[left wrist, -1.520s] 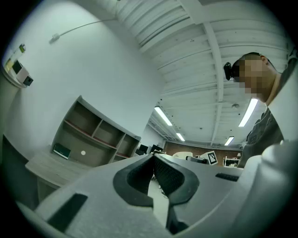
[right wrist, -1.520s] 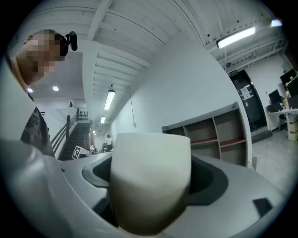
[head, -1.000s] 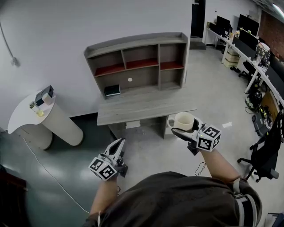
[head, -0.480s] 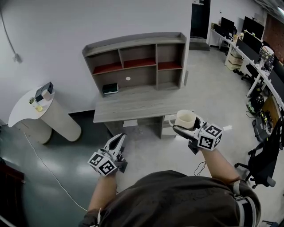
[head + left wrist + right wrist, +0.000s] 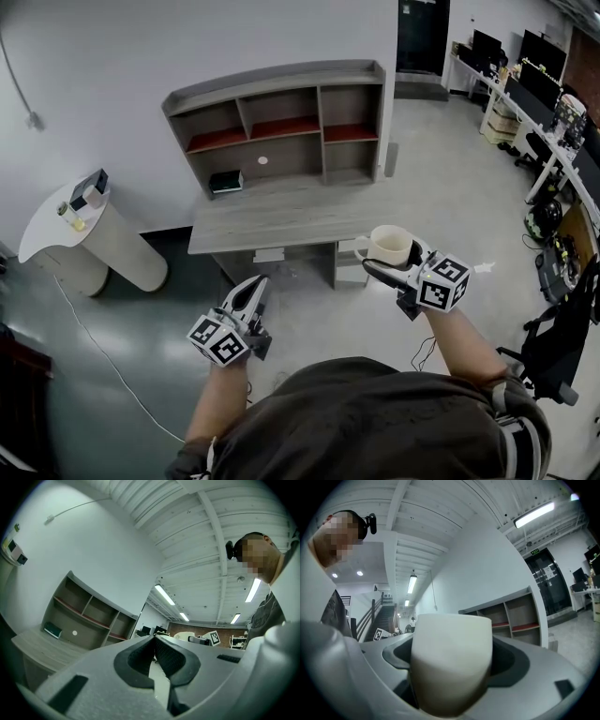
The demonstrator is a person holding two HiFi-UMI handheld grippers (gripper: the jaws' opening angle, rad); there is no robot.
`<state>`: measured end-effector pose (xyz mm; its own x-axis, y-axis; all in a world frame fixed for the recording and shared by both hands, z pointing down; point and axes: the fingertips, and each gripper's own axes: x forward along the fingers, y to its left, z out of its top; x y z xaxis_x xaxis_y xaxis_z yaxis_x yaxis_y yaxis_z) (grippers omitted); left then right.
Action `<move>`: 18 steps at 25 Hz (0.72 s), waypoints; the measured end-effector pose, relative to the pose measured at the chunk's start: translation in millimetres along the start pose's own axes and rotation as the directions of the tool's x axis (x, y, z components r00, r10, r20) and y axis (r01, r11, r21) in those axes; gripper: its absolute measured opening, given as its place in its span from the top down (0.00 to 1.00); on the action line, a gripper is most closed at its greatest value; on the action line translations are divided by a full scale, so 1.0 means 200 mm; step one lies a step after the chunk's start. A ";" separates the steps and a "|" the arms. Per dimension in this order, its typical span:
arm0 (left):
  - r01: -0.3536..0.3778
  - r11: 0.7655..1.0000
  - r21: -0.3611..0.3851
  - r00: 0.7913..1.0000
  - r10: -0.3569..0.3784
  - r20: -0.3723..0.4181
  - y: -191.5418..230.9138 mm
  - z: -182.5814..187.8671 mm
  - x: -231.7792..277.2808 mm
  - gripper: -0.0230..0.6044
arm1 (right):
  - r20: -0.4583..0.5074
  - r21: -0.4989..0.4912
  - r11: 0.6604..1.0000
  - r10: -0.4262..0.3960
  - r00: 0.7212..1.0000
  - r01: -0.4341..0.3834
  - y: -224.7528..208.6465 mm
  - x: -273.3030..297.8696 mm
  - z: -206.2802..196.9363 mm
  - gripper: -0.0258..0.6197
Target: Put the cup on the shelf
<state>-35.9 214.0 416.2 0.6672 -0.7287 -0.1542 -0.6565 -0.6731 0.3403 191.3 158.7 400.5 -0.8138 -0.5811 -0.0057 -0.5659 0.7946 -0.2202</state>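
Right gripper (image 5: 394, 261): jaws spread wide and clamped on either side of a cream cup (image 5: 390, 244); the right gripper view shows the cup (image 5: 451, 660) filling the gap between the two dark pads, upright, mouth upward. In the head view the cup's handle points to the person's left. The cup is held in the air just off the front right corner of the grey wooden desk (image 5: 281, 220), touching no surface, and is well apart from the shelf unit (image 5: 281, 127).

Left gripper (image 5: 251, 292): jaws closed together, tips meeting, nothing between them, as the left gripper view (image 5: 154, 641) confirms; it is held low in front of the desk's front edge, left of the cup and apart from it.

Shelf unit: stands at the back of the desk against the white wall; upper row of three compartments with red boards, wider open bays below. A small dark box (image 5: 225, 181) lies in the lower left bay; a white round mark (image 5: 262, 160) shows on the back panel beside it.

Surroundings: a white round-ended stand (image 5: 84, 239) to the left of the desk carries a few small items, too small to identify; a thin cable (image 5: 103, 361) runs across the floor; a black office chair (image 5: 562, 319) is at the right edge.
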 end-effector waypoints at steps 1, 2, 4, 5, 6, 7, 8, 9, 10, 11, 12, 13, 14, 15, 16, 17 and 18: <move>0.000 1.000 -0.001 1.000 0.000 -0.001 0.01 0.00 0.02 0.97 | 0.001 0.004 1.000 0.000 1.000 0.000 -0.02 0.01 0.00 0.28; 0.000 1.000 -0.003 1.000 0.000 -0.001 0.03 0.00 0.03 0.97 | 0.001 0.006 1.000 0.000 1.000 0.000 -0.03 0.02 0.00 0.28; 0.004 1.000 -0.011 1.000 -0.004 0.002 0.08 0.01 0.06 0.97 | -0.001 0.009 1.000 -0.003 1.000 0.003 -0.06 0.06 0.00 0.28; 0.008 1.000 -0.014 1.000 -0.008 0.003 0.11 0.02 0.07 0.97 | -0.002 0.010 1.000 -0.005 1.000 0.005 -0.08 0.09 0.00 0.28; 0.013 1.000 -0.017 1.000 -0.013 0.002 0.14 0.02 0.08 0.97 | -0.003 0.011 1.000 -0.008 1.000 0.008 -0.09 0.12 0.00 0.28; 0.019 1.000 -0.019 1.000 -0.019 0.002 0.19 0.03 0.09 0.97 | -0.004 0.012 1.000 -0.010 1.000 0.010 -0.11 0.17 0.00 0.28; 0.026 0.999 -0.022 1.000 -0.026 0.001 0.24 0.03 0.10 0.97 | -0.003 0.012 1.000 -0.013 1.000 0.013 -0.12 0.21 0.00 0.28; 0.033 0.999 -0.026 0.999 -0.033 0.002 0.30 0.03 0.12 0.97 | -0.003 0.013 1.000 -0.017 1.000 0.017 -0.14 0.27 -0.01 0.28; 0.042 0.999 -0.030 0.999 -0.042 0.003 0.37 0.04 0.13 0.97 | -0.001 0.012 1.000 -0.021 1.000 0.021 -0.16 0.32 -0.01 0.28; 0.052 0.998 -0.032 0.999 -0.052 0.005 0.45 0.06 0.15 0.97 | 0.002 0.009 1.000 -0.025 1.000 0.025 -0.18 0.39 -0.01 0.28; 0.063 0.998 -0.031 0.998 -0.063 0.006 0.53 0.07 0.17 0.97 | 0.005 0.006 1.000 -0.030 1.000 0.030 -0.20 0.45 -0.01 0.28; 0.075 0.997 -0.027 0.997 -0.075 0.005 0.61 0.10 0.20 0.97 | 0.009 0.003 0.999 -0.036 0.999 0.036 -0.22 0.52 0.00 0.28; 0.089 0.996 -0.021 0.996 -0.089 0.003 0.69 0.12 0.22 0.97 | 0.013 0.002 0.999 -0.044 0.999 0.044 -0.25 0.59 0.00 0.28; 0.103 0.995 -0.017 0.995 -0.103 -0.001 0.78 0.16 0.26 0.97 | 0.017 0.002 0.999 -0.055 0.998 0.055 -0.27 0.67 0.01 0.28; 0.118 0.993 -0.018 0.993 -0.118 -0.005 0.87 0.19 0.29 0.97 | 0.021 0.002 0.998 -0.065 0.998 0.065 -0.30 0.76 0.02 0.28; 0.133 0.991 -0.020 0.991 -0.133 -0.009 0.96 0.23 0.34 0.97 | 0.025 0.002 0.997 -0.077 0.997 0.077 -0.33 0.84 0.03 0.28; 0.148 0.989 -0.021 0.989 -0.148 -0.016 1.04 0.27 0.38 0.97 | 0.029 0.002 0.996 -0.088 0.996 0.088 -0.36 0.92 0.05 0.28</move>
<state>-140.4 12.5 425.6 0.7625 -0.6190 -0.1880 -0.5434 -0.7705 0.3332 84.2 -7.4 406.2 -0.7564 -0.6539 -0.0148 -0.6352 0.7398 -0.2221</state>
